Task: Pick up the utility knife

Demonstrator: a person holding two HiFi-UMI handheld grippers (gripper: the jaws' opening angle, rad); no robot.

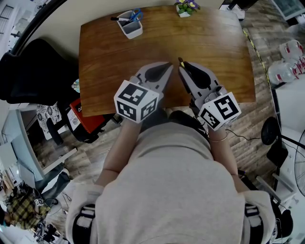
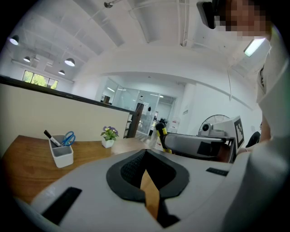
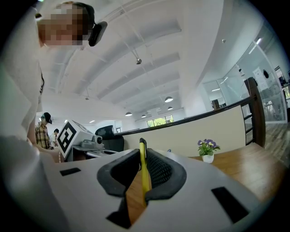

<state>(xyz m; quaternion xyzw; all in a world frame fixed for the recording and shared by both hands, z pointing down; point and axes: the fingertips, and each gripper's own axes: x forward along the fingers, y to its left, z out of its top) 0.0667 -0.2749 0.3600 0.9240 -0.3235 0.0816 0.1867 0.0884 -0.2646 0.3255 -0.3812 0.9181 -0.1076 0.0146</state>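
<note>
Since the right hand-held gripper [image 3: 142,152] has its dark pads pinched on the utility knife [image 3: 144,168], the pickup itself looks done and the step in hand is, by my reading, the hold after the lift. The knife stands on edge as a thin yellow-and-black strip between that gripper's jaws, its end poking just past the tips, and the left gripper view shows the same yellow-and-black end [image 2: 161,133] at the nose of the right gripper. From the head view the right hand-held gripper [image 1: 183,66] hangs over the near part of the worktop [image 1: 214,43], and the knife seems to be clear of the wood, though no view shows the gap under it plainly. The left hand-held gripper [image 2: 145,154] sits just beside the right one, tips pressed together with nothing between them, only bare wood showing below the pads. Well ahead of both grippers stand a pen cup [image 1: 131,25] and a small potted plant [image 1: 186,7], neither near the knife. The next move probably calls for little: a steady pinch so the slim handle does not pivot between the pads, with the left gripper kept off the blade end.
</note>
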